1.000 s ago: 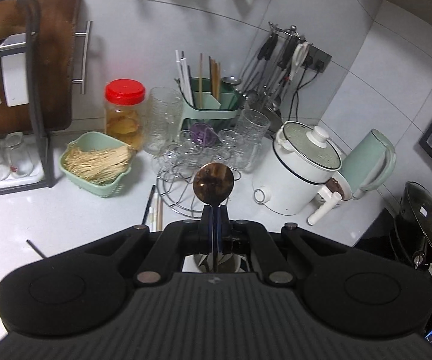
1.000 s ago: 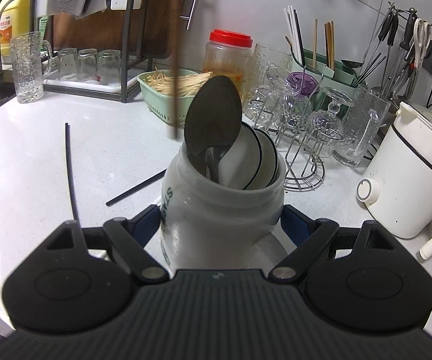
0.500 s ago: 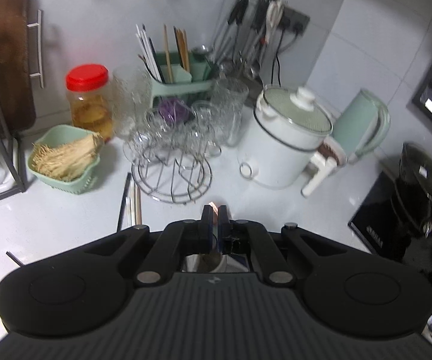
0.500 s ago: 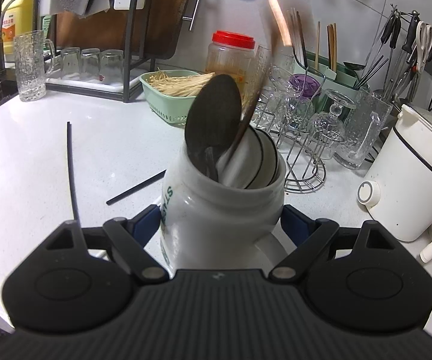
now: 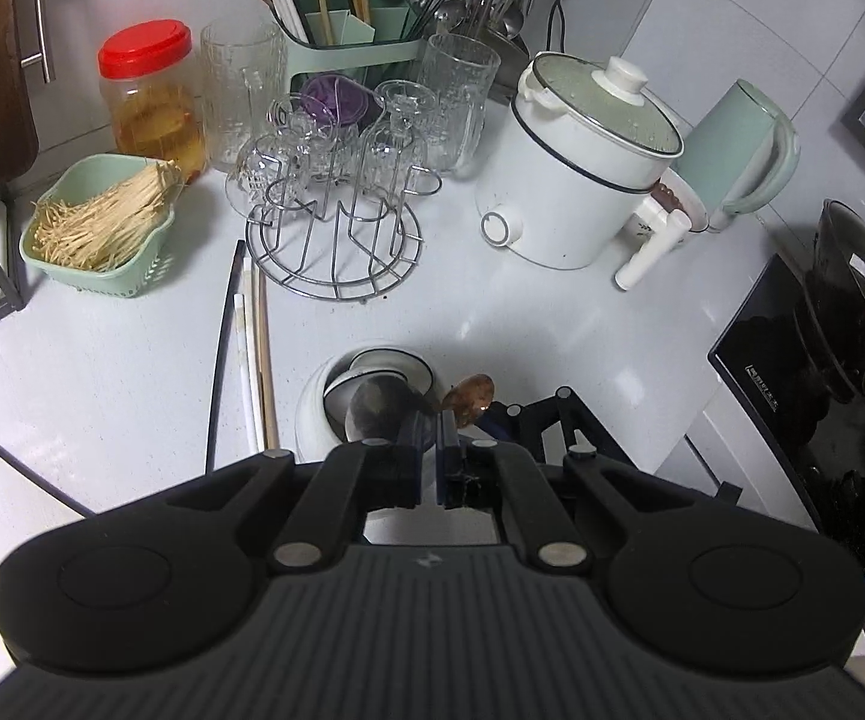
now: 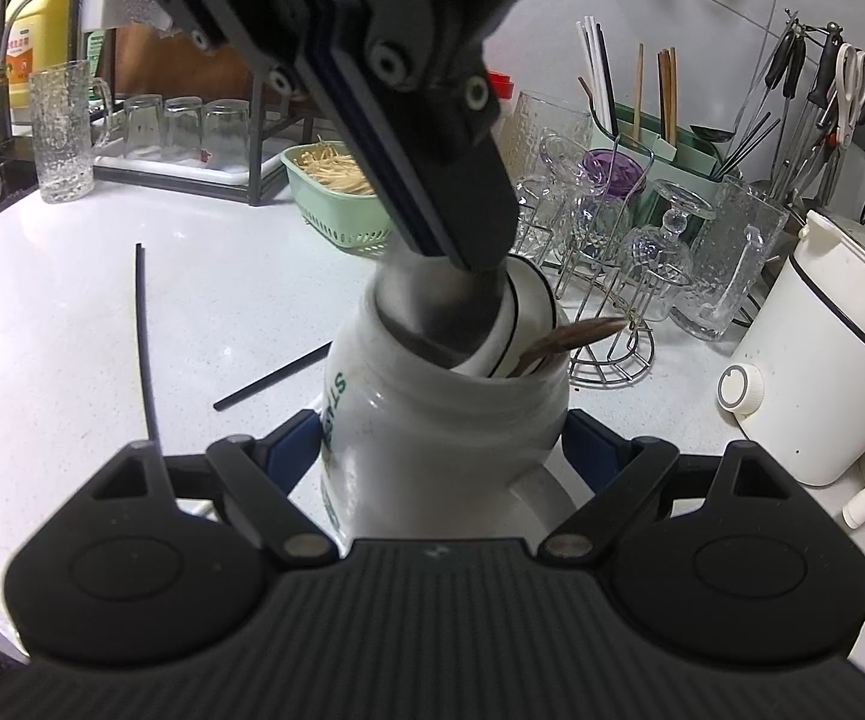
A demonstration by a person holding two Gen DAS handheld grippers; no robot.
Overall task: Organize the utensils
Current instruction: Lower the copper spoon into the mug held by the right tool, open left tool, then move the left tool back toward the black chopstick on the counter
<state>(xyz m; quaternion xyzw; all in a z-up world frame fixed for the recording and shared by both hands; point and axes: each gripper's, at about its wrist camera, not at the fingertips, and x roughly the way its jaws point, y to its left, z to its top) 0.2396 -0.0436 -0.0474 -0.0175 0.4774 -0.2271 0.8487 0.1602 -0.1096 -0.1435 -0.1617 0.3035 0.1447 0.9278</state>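
Holding the white mug [image 6: 432,420] steady in my right gripper [image 6: 444,450], with my left gripper [image 5: 430,438] pinched narrow over its mouth, I risk jostling the brown spoon [image 6: 576,339] lying tilted across the rim and tipping it onto the counter [image 6: 72,330].

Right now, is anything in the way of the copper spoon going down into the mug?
Yes. The mouth of the mug is crowded: a big dark spoon and white spoons already stand in it, and the shut left tongs hang right over it. The copper spoon leans on the rim, bowl outside.
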